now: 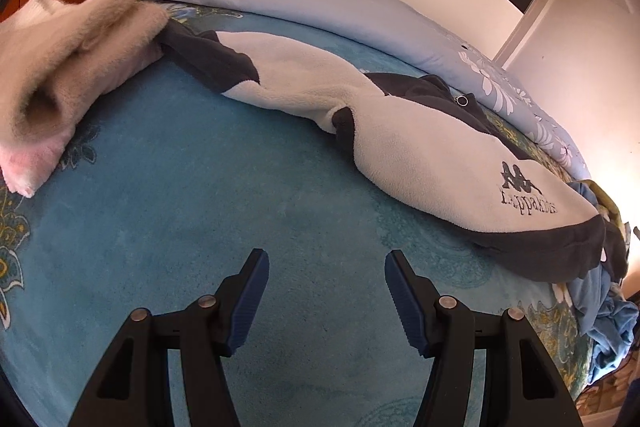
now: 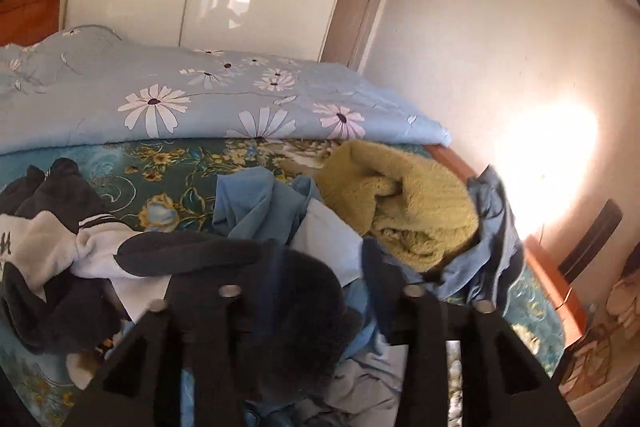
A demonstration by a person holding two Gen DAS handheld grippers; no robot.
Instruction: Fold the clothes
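A white and dark navy fleece sweatshirt (image 1: 400, 131) with a stitched logo lies stretched across the teal bed cover (image 1: 180, 211). My left gripper (image 1: 326, 293) hovers open over bare cover in front of it, with nothing between its blue pads (image 1: 252, 299). A folded beige and pink fuzzy garment (image 1: 60, 79) rests at the far left. In the right wrist view the sweatshirt (image 2: 44, 239) is bunched at the left, and its dark sleeve (image 2: 192, 255) runs into my right gripper (image 2: 320, 291). Bulky dark fabric fills the jaws and hides the fingertips.
A light blue daisy-print duvet (image 2: 200, 95) is heaped along the far side of the bed. An olive knit (image 2: 404, 203) and light blue garments (image 2: 256, 203) are piled by the wooden bed edge (image 2: 552, 275). A glossy white wardrobe (image 2: 200, 7) stands behind.
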